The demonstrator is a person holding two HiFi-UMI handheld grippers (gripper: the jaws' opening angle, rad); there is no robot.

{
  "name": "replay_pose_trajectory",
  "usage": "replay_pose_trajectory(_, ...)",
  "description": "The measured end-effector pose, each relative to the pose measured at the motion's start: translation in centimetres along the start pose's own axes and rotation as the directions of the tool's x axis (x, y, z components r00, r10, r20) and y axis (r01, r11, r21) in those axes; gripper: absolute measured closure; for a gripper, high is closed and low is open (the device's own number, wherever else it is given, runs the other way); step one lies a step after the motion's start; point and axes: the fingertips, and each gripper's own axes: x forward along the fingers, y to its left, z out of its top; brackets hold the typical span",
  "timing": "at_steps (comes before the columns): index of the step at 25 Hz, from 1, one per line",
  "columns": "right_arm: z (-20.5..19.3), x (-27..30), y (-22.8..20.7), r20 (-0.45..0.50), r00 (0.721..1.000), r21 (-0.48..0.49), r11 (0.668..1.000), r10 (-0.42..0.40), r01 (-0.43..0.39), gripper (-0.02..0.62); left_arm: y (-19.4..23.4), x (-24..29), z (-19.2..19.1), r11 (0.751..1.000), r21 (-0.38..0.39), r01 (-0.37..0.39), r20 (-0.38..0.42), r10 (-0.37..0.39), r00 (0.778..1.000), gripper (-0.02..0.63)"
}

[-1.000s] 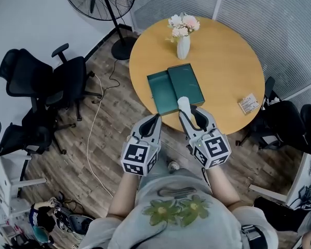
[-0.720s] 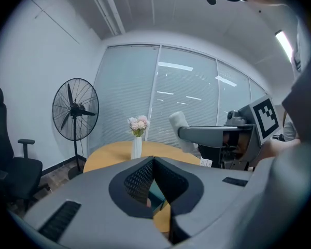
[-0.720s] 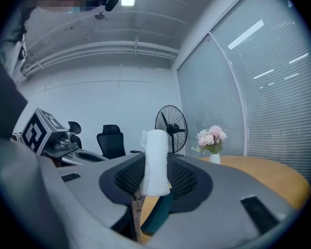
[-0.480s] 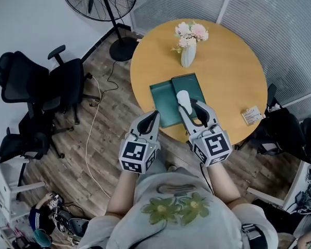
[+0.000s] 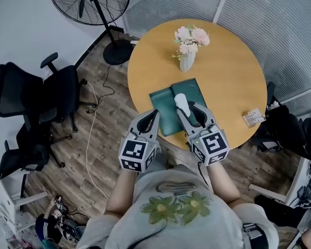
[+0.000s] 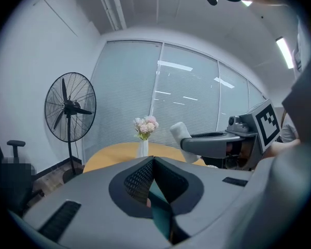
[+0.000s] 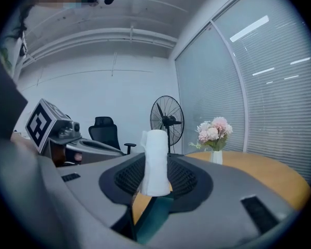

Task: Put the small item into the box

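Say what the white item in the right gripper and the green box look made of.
White item: matte, soft-looking, maybe foam or rolled paper; no shine. Green box: probably rigid card; flat thin panels, dull finish.

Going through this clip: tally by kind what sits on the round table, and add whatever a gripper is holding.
Vase of flowers: 1
Open green box: 1
Small packet near the table edge: 1
White item held in the right gripper: 1
Total: 4
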Motion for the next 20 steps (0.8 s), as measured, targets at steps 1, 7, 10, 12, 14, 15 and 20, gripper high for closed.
replay_pose_trajectory(1,-0.1,0.5,0.0,-0.005,1.000,-0.004,1.000,-0.003,0.003,0.457,0.5,0.3,0.0,1.000,0.001,0.005,-0.001,-0.005,1.000,0.604)
replay_pose_trajectory(7,-0.7,3.1,-0.8,-0.022,0.999,0.006,0.999,-0.037,0.037,0.457,2.5,2.2,0.4,0.998,0.021,0.051,-0.011,-0.051,0.999,0.604)
replay_pose_trajectory(10,-0.9,4.0,-1.3,-0.031,0.998,0.008,0.998,-0.055,0.055,0.457,3.4,3.3,0.7,0.997,0.025,0.070,-0.013,-0.070,0.997,0.604)
replay_pose_trajectory(12,-1.0,4.5,-1.7,-0.035,0.997,0.015,0.998,-0.066,0.067,0.457,3.6,3.9,0.8,0.996,0.029,0.084,-0.016,-0.084,0.996,0.604)
replay_pose_trajectory(14,-1.2,4.9,-2.1,-0.041,0.996,0.022,0.997,-0.077,0.078,0.457,3.9,4.4,0.9,0.995,0.031,0.098,-0.021,-0.098,0.995,0.604)
replay_pose_trajectory(15,-1.3,5.1,-2.2,-0.044,0.996,0.024,0.996,-0.082,0.083,0.457,4.1,4.6,0.8,0.994,0.032,0.104,-0.025,-0.103,0.994,0.604)
replay_pose_trajectory(20,-2.1,6.4,-2.5,-0.065,0.994,0.032,0.995,-0.091,0.094,0.457,5.2,5.5,0.5,0.993,0.024,0.115,-0.035,-0.114,0.993,0.604)
